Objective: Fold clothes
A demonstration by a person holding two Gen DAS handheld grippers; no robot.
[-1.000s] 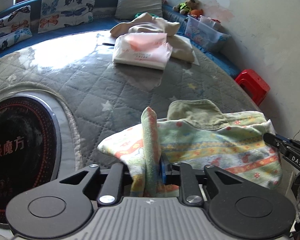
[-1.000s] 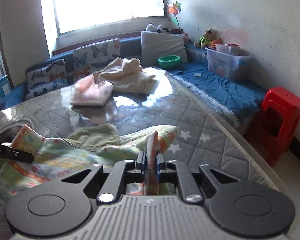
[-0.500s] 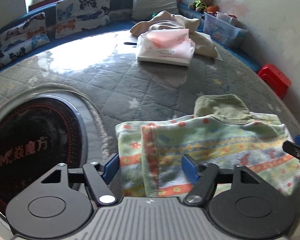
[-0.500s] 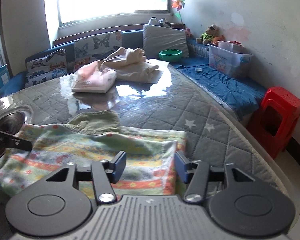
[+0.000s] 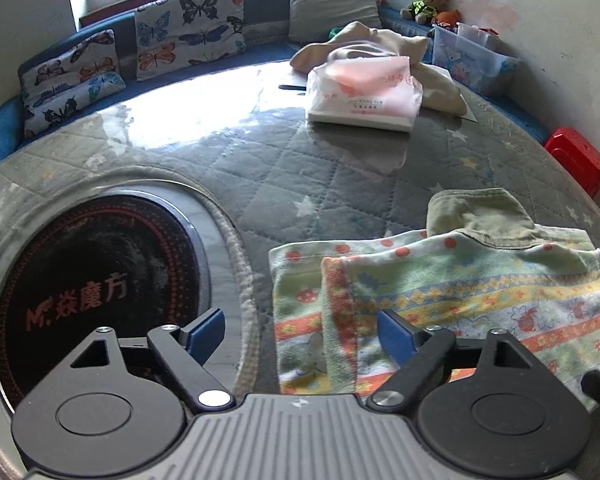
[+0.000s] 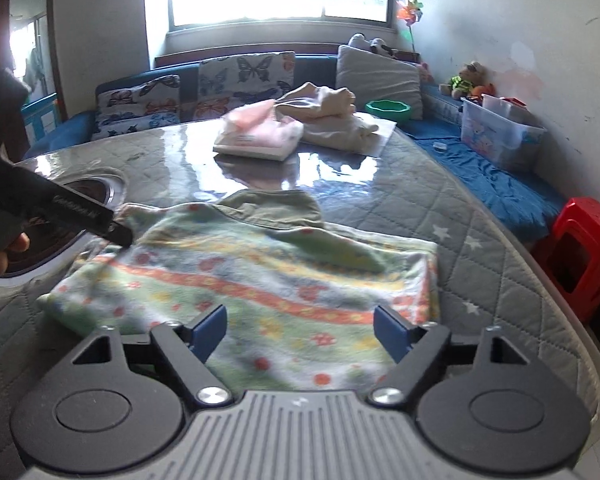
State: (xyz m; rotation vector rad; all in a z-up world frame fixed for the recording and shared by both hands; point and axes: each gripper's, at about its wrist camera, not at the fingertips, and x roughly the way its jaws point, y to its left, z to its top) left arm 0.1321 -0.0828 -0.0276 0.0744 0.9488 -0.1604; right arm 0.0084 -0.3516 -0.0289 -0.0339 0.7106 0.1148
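A second ago each gripper pinched a raised fold of the patterned cloth; both have since let go, and the fingers of the left gripper (image 5: 300, 330) and right gripper (image 6: 300, 330) are opening wide, gripping nothing, with cloth lying loose between them. The patterned cloth (image 6: 268, 280) has dropped flat, folded over an olive-green garment (image 6: 276, 206) that shows at its far edge, at the near right of the quilted table (image 5: 260, 168). Farther off, unchanged, sit a pink-and-white package (image 5: 364, 92) and a beige heap of clothes (image 5: 432, 76), with the round dark inset (image 5: 88, 292) at near left.
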